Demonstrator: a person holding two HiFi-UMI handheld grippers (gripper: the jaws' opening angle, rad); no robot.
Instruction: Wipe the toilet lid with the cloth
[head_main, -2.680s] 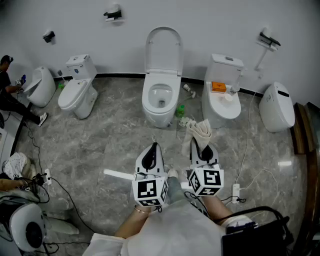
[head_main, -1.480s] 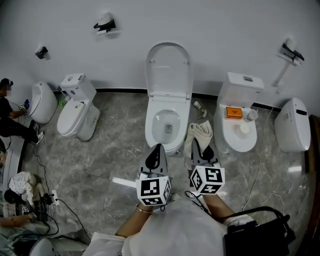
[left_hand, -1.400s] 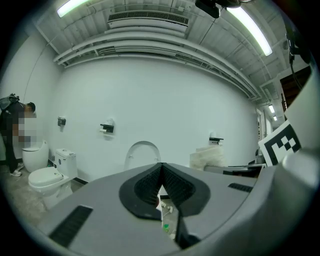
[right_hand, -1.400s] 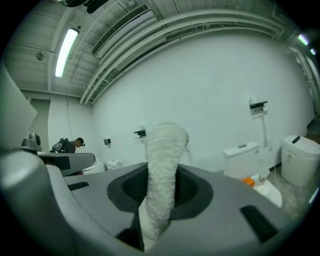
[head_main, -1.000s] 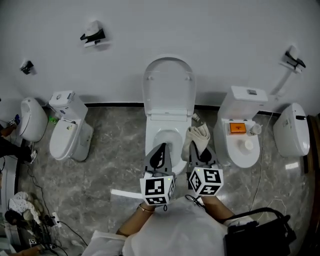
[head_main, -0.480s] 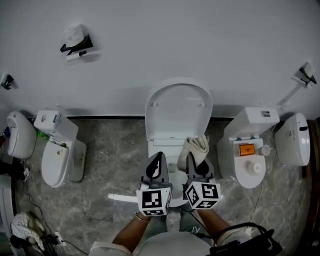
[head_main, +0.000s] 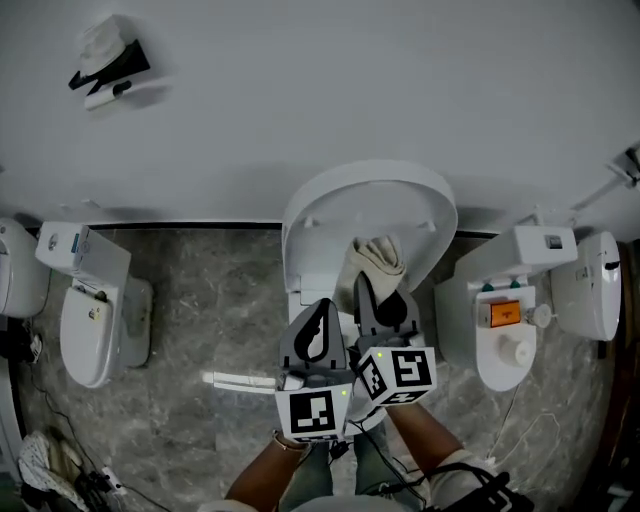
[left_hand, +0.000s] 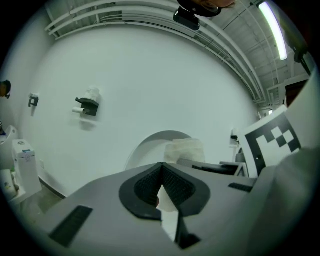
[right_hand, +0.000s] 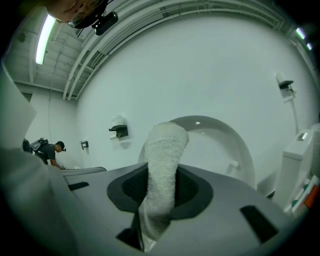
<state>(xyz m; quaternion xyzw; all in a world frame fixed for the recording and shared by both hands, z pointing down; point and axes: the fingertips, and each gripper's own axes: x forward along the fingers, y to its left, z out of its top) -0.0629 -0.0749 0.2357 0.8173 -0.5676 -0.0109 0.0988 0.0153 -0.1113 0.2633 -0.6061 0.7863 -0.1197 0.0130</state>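
Head view: the lid (head_main: 425, 215) is raised and stands upright before the wall (head_main: 300, 90), with its inner face toward the person. The right claw (head_main: 378, 298) is closed on the cloth (head_main: 374, 262); in the right gripper view the pads press the folded towel from both sides. The left claw (head_main: 322, 312) is just beside it, with its jaws together and nothing between them.

The step in hand seems to be bringing the cloth to the lid. I cannot tell if the cloth touches the lid. To do this well, I think the right claw should go forward until the folded end lies flat on the inner face. Then it should sweep side to side, from top to bottom, with light pressure so the lid does not swing. The left claw could steady the rim.

The cloth is a long folded strip. Its long axis runs along the claw. The rounded free end points forward and up, toward the lid, and a short tail hangs below the jaws.
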